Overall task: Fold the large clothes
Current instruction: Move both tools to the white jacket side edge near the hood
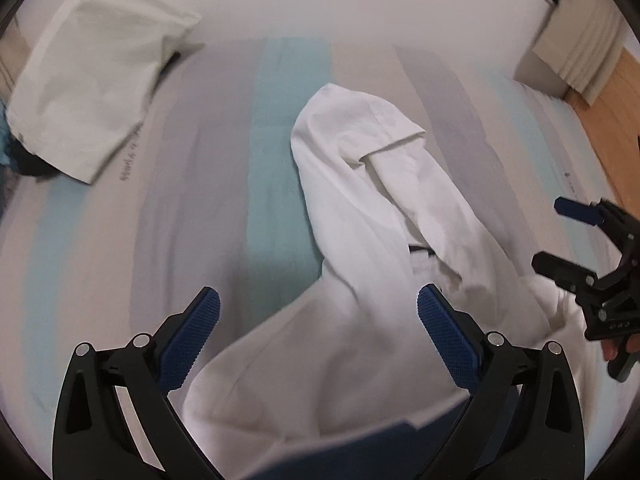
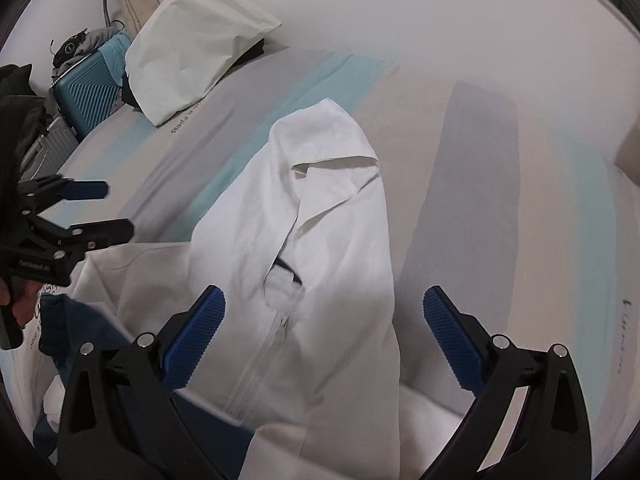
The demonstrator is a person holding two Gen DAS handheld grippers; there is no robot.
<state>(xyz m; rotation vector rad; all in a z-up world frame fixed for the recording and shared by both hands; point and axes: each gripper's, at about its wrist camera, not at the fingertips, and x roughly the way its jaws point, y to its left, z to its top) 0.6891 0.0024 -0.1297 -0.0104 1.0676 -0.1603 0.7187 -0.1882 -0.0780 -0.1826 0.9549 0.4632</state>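
A white zip-up garment (image 1: 360,208) with dark blue parts lies crumpled on a striped bed sheet (image 1: 224,152). It also shows in the right wrist view (image 2: 320,240), with its zipper (image 2: 256,364) running toward me and its collar folded over. My left gripper (image 1: 318,308) is open above the garment's near part and holds nothing. My right gripper (image 2: 324,308) is open above the garment's front and holds nothing. Each gripper appears in the other's view: the right one (image 1: 560,236) at the right edge, the left one (image 2: 116,212) at the left edge, both open.
A white pillow (image 1: 88,92) lies at the bed's far left, also in the right wrist view (image 2: 192,48). A blue suitcase (image 2: 88,92) and a grey one (image 2: 48,148) stand beside the bed. A wooden floor (image 1: 608,120) and a curtain (image 1: 580,44) are at the right.
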